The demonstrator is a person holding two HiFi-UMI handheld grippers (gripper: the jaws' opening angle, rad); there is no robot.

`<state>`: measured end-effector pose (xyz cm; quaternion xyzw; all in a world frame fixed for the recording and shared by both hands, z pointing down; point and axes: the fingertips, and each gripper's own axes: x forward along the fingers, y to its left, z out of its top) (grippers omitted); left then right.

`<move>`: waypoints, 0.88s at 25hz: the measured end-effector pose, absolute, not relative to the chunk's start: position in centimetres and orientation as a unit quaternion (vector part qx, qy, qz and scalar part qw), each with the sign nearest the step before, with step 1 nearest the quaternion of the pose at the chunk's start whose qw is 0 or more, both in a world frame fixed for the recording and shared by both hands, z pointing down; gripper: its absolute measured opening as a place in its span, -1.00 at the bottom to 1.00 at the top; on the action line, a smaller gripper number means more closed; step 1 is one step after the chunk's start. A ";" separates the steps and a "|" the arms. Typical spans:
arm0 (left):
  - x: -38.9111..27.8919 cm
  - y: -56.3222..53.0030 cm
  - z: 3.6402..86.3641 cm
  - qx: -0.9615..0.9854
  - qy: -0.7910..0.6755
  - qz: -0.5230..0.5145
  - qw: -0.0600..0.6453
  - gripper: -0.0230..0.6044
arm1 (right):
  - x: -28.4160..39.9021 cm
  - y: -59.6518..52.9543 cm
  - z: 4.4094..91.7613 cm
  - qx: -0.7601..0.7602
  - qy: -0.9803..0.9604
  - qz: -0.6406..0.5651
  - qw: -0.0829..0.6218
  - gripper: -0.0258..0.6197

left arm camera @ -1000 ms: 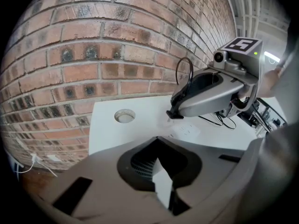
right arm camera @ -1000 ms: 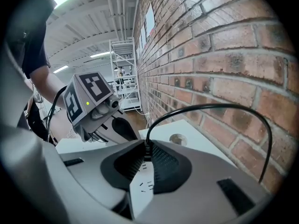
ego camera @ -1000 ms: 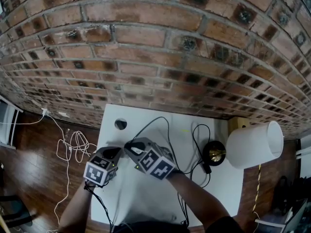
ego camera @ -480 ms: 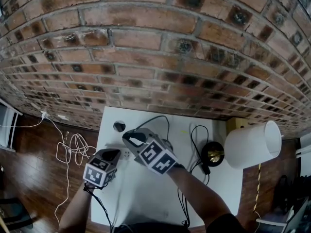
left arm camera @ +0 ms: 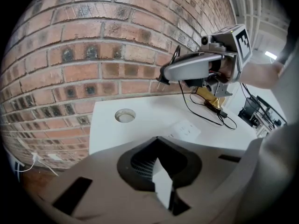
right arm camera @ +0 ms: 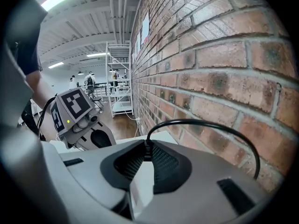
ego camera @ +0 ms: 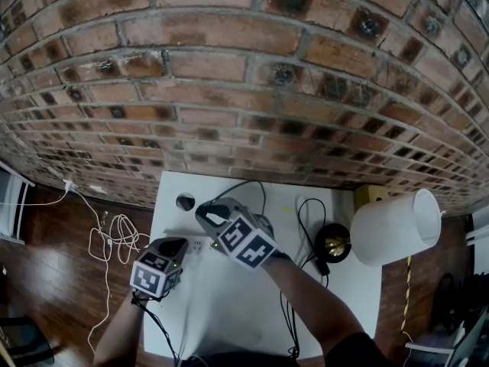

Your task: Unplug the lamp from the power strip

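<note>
Grippers, two of them, are held over one white table in the lower middle of the head view. One brick wall is seen behind it, and the top of the frame is filled by it.

The right gripper is held up above the table top, a little left of the middle. Its jaws are closed tight on one black plug. One black cord is seen looping out from the plug. The plug is held in the air, apart from the power strip.

One white power strip is laid flat on the table, under the right gripper and near the tip of the left gripper.

The left gripper is held low, at the left side of the table. Its jaws are pressed together, and no thing is pinched by them.

One lamp is found at the right side of the table. It is made up of one white shade and one gold base. One round hole is cut in the table near its upper left corner. White cables are piled on the dark floor at the left of the frame.
</note>
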<state>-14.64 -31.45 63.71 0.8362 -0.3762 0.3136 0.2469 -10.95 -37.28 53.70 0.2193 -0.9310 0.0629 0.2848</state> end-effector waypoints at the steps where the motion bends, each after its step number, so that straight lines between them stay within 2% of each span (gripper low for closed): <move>1: -14.6 -31.5 63.6 0.836 -0.376 0.312 0.248 -0.87 | -10.7 -37.4 54.0 0.221 -0.929 0.062 0.290 -0.76; 13: -14.6 -31.3 63.5 0.835 -0.370 0.315 0.258 -0.87 | -8.0 -40.1 58.3 0.260 -0.906 0.105 0.316 -0.76; 18: -14.6 -31.4 63.5 0.835 -0.371 0.311 0.260 -0.87 | -6.7 -41.1 60.2 0.278 -0.897 0.158 0.306 -0.76; 22: -14.8 -31.5 63.5 0.833 -0.375 0.312 0.261 -0.87 | -5.9 -42.2 61.1 0.303 -0.885 0.235 0.265 -0.76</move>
